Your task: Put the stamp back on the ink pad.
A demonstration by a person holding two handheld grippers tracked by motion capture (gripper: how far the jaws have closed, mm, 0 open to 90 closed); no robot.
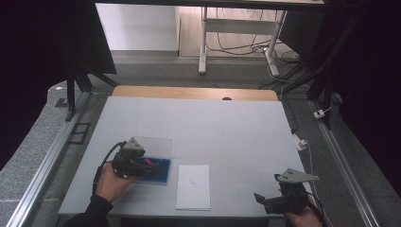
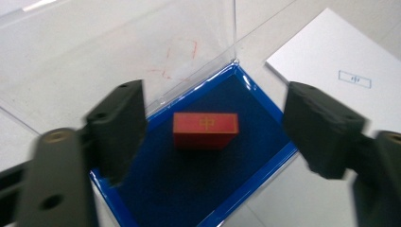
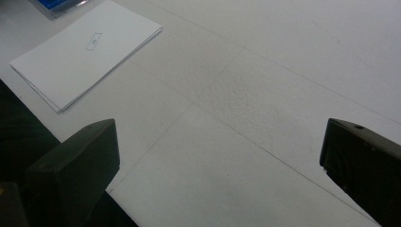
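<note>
A small red block [image 2: 205,130] with a gold mark lies flat on the dark blue lining of an open blue case [image 2: 265,118]. The case's clear lid [image 2: 118,42] stands up behind it. My left gripper [image 2: 220,125] hovers over the case with its jaws wide apart, one on each side of the block and neither touching it. In the high view the left gripper [image 1: 142,165] sits over the case [image 1: 161,171] at the table's left front. My right gripper [image 1: 265,201] stands open near the front right edge, with bare table between its jaws [image 3: 220,156].
A folded white sheet of paper [image 1: 193,187] with a small printed box lies just right of the case, near the front edge. The white table [image 1: 213,123] stretches away behind both. Metal frame rails run along the table's left and right sides.
</note>
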